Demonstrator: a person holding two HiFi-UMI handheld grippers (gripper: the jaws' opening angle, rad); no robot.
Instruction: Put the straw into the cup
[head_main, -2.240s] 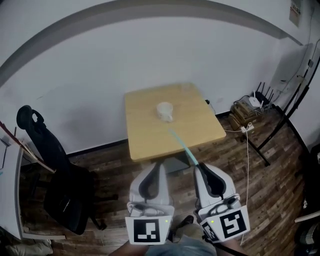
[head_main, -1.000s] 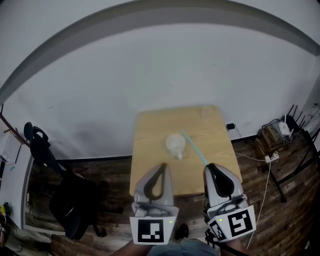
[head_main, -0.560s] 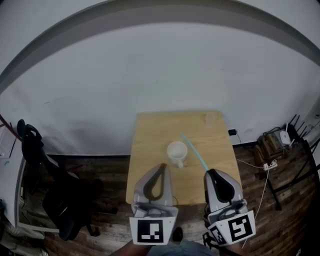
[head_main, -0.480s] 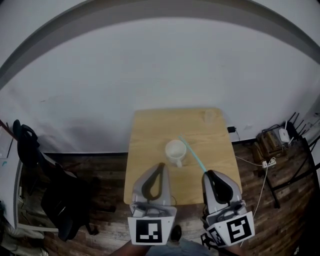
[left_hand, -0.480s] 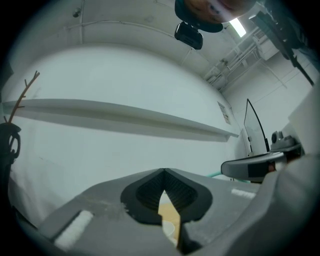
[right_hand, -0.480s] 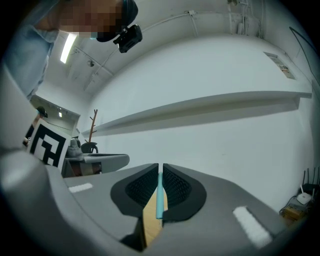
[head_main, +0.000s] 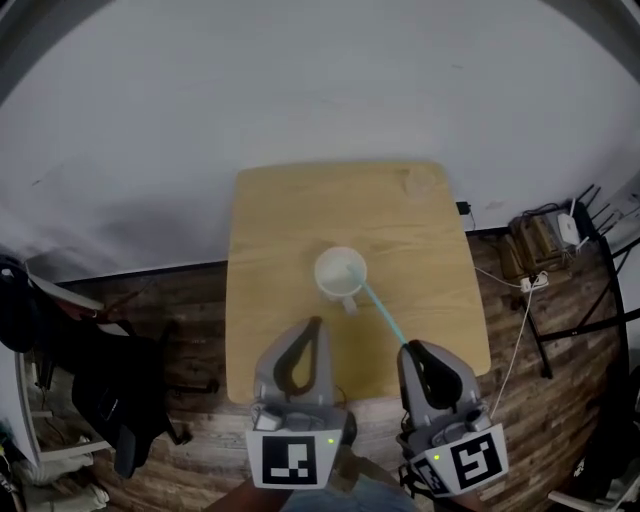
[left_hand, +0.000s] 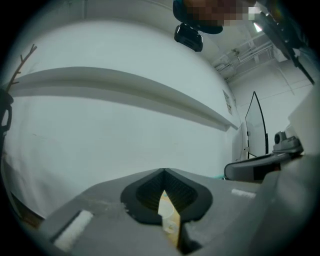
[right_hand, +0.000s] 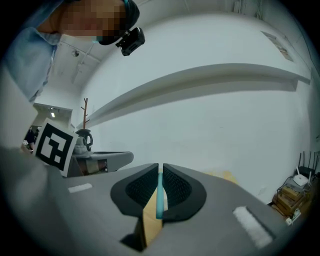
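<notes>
Holding my left gripper (head_main: 314, 326) pinched shut on nothing over the wooden table's (head_main: 270, 230) near edge. Just ahead sits the white cup (head_main: 330, 274), mid-table. The teal straw (head_main: 378, 308) slants from its mouth back to my right gripper (head_main: 405, 348) — jaws clamped on the straw's near end.

Grey left gripper (head_main: 314, 326), right gripper (head_main: 408, 348) — black pads (head_main: 290, 368), black-and-white marker cubes (head_main: 290, 462)
</notes>
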